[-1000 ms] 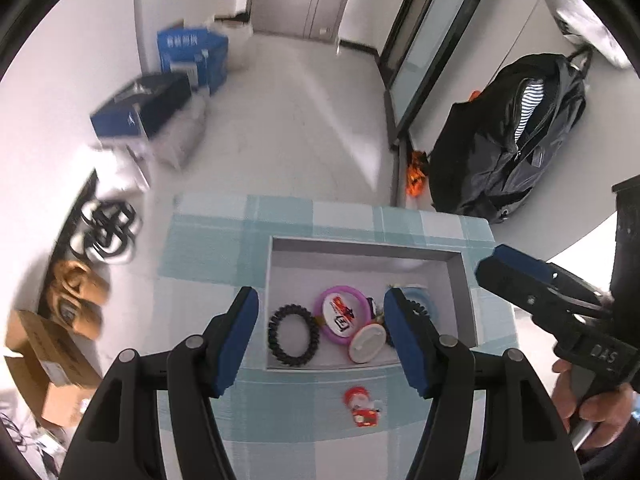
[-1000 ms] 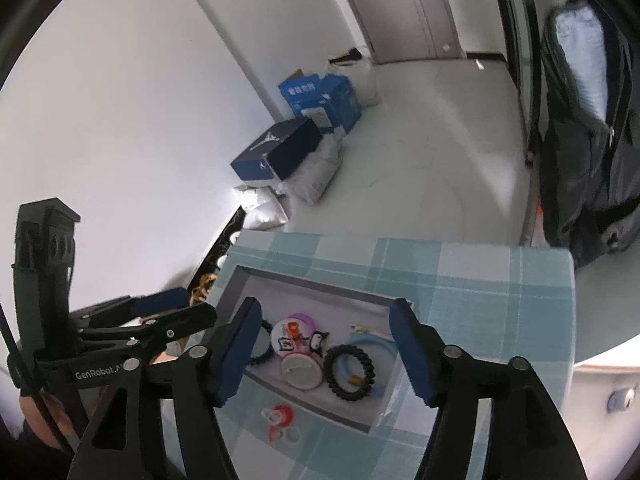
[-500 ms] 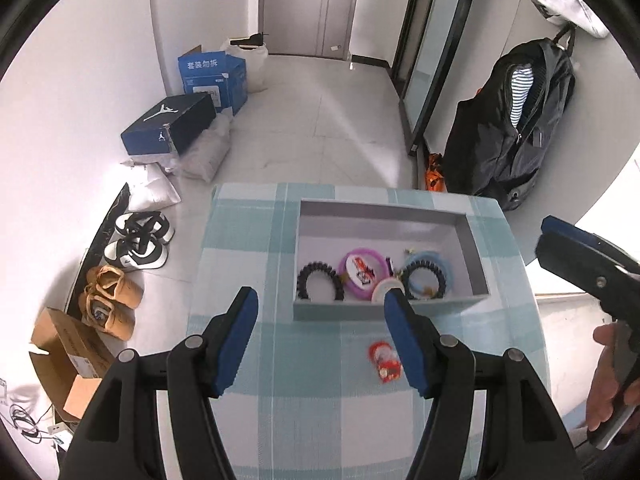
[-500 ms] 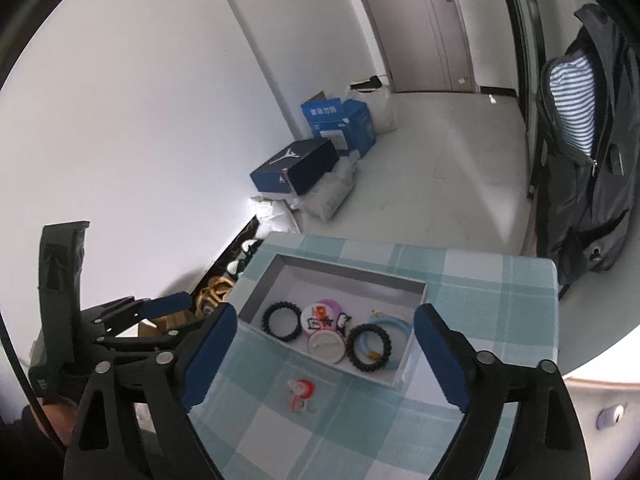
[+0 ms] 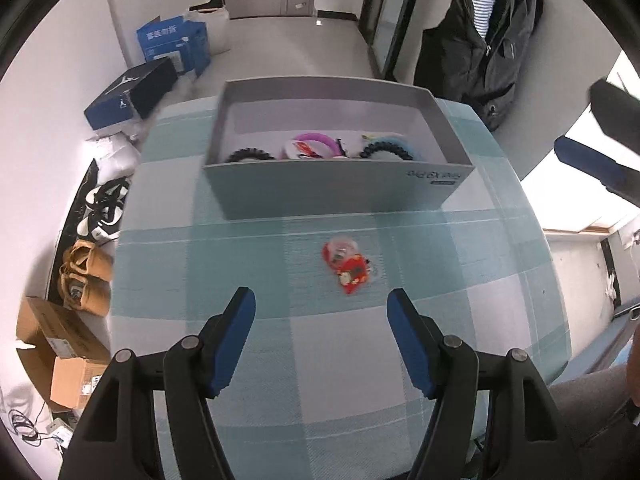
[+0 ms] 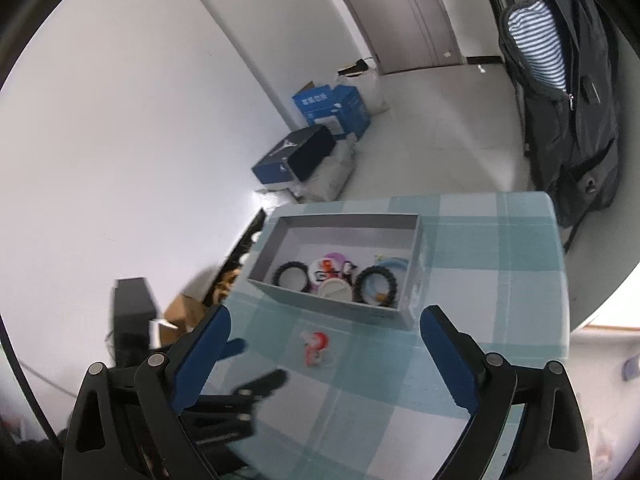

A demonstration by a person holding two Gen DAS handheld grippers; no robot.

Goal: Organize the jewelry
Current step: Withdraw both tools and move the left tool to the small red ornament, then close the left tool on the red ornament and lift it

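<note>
A grey open box (image 5: 336, 188) (image 6: 280, 288) stands on the checked tablecloth and holds black bead bracelets (image 5: 386, 150) (image 6: 376, 284), a purple ring (image 5: 316, 142), a white disc (image 6: 335, 291) and a pale blue ring. A small red charm (image 5: 348, 266) (image 6: 316, 346) lies on the cloth in front of the box. My left gripper (image 5: 320, 304) is open and empty, low over the cloth just short of the charm. My right gripper (image 6: 324, 324) is open and empty, higher up and further back. The left gripper also shows blurred in the right wrist view (image 6: 256, 388).
The teal and white checked table (image 5: 320, 380) ends close to the left and right. On the floor lie shoe boxes (image 5: 132, 92), blue cartons (image 6: 332, 106), shoes (image 5: 104, 208) and cardboard boxes (image 5: 60, 356). A black backpack (image 5: 480, 40) leans by the far wall.
My left gripper has pulled back from over the box and dropped low toward the red charm. My right gripper has risen, drawn back and opened wider.
</note>
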